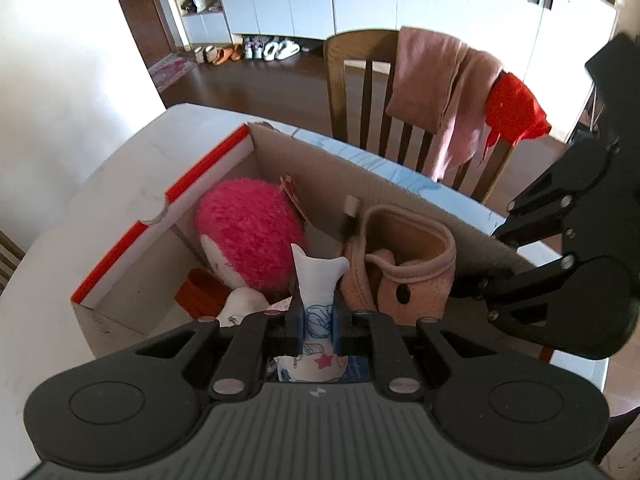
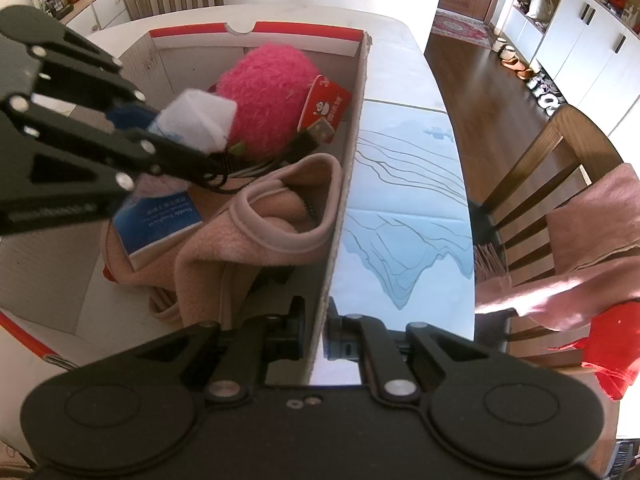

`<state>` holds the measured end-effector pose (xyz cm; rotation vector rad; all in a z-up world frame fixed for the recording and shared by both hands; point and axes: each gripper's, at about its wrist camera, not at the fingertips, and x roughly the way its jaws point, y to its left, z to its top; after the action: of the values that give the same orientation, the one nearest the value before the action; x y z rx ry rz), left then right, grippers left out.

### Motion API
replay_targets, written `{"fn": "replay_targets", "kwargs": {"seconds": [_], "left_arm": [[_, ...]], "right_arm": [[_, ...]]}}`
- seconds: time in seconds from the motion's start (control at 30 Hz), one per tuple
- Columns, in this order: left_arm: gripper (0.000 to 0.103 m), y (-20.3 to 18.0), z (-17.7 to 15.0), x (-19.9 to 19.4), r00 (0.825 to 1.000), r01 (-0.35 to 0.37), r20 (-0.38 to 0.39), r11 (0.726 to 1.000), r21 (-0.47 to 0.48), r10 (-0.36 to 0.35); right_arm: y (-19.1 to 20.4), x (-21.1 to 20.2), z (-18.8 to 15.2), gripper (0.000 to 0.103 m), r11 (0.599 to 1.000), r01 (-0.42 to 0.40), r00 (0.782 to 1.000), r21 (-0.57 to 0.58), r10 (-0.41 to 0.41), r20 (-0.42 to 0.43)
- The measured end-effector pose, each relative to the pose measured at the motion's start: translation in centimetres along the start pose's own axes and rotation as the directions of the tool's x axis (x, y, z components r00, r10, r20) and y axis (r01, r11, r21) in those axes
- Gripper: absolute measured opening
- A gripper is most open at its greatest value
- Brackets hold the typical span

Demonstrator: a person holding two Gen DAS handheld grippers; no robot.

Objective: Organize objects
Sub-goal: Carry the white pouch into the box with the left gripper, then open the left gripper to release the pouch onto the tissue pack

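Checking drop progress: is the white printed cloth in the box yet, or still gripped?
Still gripped. The left gripper is shut on the white printed cloth, held above the cardboard box.

The doll (image 1: pixel 250 236) lies in the box (image 1: pixel 160 216), slipper (image 1: pixel 404 272) beside it.

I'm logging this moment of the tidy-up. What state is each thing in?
Left gripper: shut on the white printed cloth, over the box.
Right gripper: shut on the cardboard box wall.
Cardboard box: open, partly filled.
Pink plush toy: lying in the box.
Pink fleece garment: crumpled in the box.
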<state>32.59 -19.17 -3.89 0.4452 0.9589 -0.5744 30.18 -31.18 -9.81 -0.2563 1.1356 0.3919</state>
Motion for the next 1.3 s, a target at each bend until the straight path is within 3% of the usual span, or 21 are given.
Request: {"fn": "replay_targets", "kwargs": {"seconds": [0.13, 0.27, 0.33, 0.4, 0.47, 0.7, 1.03, 1.3], "left_arm": [[0.012, -0.2, 0.0, 1.0, 1.000, 0.007, -0.021, 1.000, 0.010, -0.007], [0.020, -0.4, -0.3, 1.5, 0.999, 0.018, -0.030, 1.000, 0.011, -0.018], [0.030, -0.5, -0.4, 1.6, 0.999, 0.020, -0.028, 1.000, 0.013, -0.020], [0.054, -0.5, -0.5, 1.6, 0.999, 0.025, -0.023, 1.000, 0.013, -0.024], [0.070, -0.7, -0.7, 1.3, 1.000, 0.016, -0.008, 1.000, 0.019, -0.016], [0.071, -0.5, -1.5, 0.9, 1.000, 0.018, 0.000, 1.000, 0.000, -0.018], [0.072, 0.4, -3.0, -2.1, 0.998, 0.016, 0.068, 0.998, -0.064, -0.011], [0.084, 1.1, -4.4, -5.6, 0.990, 0.032, 0.140, 0.993, -0.115, -0.016]], "right_arm": [[0.0, 0.0, 0.0, 0.007, 1.000, 0.000, 1.000, 0.000, 0.000, 0.000], [0.0, 0.0, 0.0, 0.007, 1.000, -0.003, 1.000, 0.004, 0.003, 0.001], [0.0, 0.0, 0.0, 0.007, 1.000, -0.004, 1.000, 0.006, 0.004, 0.002], [0.0, 0.1, 0.0, 0.008, 1.000, -0.005, 1.000, 0.007, 0.005, 0.002], [0.0, 0.0, 0.0, 0.008, 1.000, -0.005, 1.000, 0.007, 0.005, 0.003], [0.2, -0.4, 0.2, 0.009, 1.000, -0.002, 1.000, 0.015, 0.002, 0.017], [-0.2, -3.8, -0.1, 0.013, 0.999, 0.005, 0.995, 0.049, -0.010, 0.096], [0.4, -7.3, -0.6, 0.019, 0.998, 0.004, 0.985, 0.070, -0.016, 0.170]]}}
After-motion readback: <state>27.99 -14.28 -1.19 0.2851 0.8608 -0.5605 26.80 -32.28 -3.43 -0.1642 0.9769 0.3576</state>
